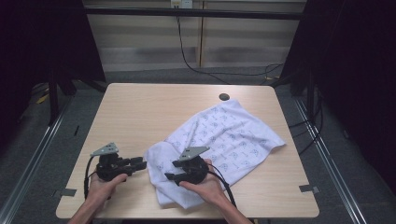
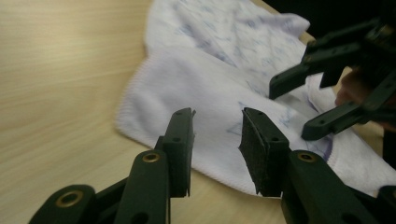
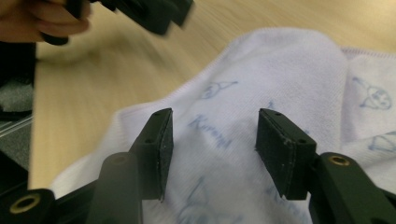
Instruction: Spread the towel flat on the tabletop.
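Both grippers, L gripper [image 2: 217, 119] & R gripper [image 3: 212, 126], gape w/ nothing held over towel [image 1: 219, 140] on bench [image 1: 140, 107]; I'd pinch near folded edge before lifting.

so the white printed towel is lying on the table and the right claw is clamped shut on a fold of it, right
Not quite. The white printed towel does lie on the table, but the right claw is not clamped on it: the right gripper view shows its jaws standing apart above the cloth, with nothing pinched between the pads. The high view places that claw over the towel's near, folded end.
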Motion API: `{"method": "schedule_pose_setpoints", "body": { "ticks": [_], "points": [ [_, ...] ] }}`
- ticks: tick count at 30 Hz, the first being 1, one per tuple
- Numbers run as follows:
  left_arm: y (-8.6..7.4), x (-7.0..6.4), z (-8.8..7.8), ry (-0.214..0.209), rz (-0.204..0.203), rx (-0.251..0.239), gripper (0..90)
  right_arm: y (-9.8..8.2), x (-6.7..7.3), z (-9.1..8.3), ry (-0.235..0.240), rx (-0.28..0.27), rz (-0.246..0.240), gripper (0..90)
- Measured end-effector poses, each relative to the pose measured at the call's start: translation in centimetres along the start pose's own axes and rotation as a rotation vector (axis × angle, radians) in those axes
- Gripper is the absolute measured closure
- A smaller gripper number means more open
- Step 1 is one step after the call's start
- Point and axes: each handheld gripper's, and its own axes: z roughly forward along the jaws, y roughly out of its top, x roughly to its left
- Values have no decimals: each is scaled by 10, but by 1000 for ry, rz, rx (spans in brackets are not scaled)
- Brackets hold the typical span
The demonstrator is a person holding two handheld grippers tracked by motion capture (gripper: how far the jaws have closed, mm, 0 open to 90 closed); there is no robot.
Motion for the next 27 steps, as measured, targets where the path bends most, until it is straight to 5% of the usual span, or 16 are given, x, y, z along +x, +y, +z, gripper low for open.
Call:
{"method": "schedule_pose_setpoints", "body": {
  "ticks": [3, 5, 6, 13, 19, 23, 27],
  "points": [
    [-1, 7, -7, 18, -17, -20, 639, -3, -7, 11, -3, 8, 8, 559],
    [-3, 12, -12, 35, -32, -35, 639, -2, -5, 8, -2, -30, 10, 812],
    [-3, 12, -12, 35, -32, -35, 639, -1, -4, 4, -4, -44, 4, 843],
    [1, 8, -16, 36, -20, -60, 639, 5, -6, -29, -13, -128, 26, 865],
    [3, -5, 4, -1, 25, 10, 622, -6, -21, -84, -73, -181, 58, 862],
    [6, -17, 19, -35, 61, 47, 594, -27, -31, -107, -131, -149, 87, 862],
    [7, -35, 40, -83, 95, 96, 519, -68, -39, -118, -174, -72, 135, 846]
  ]
}}
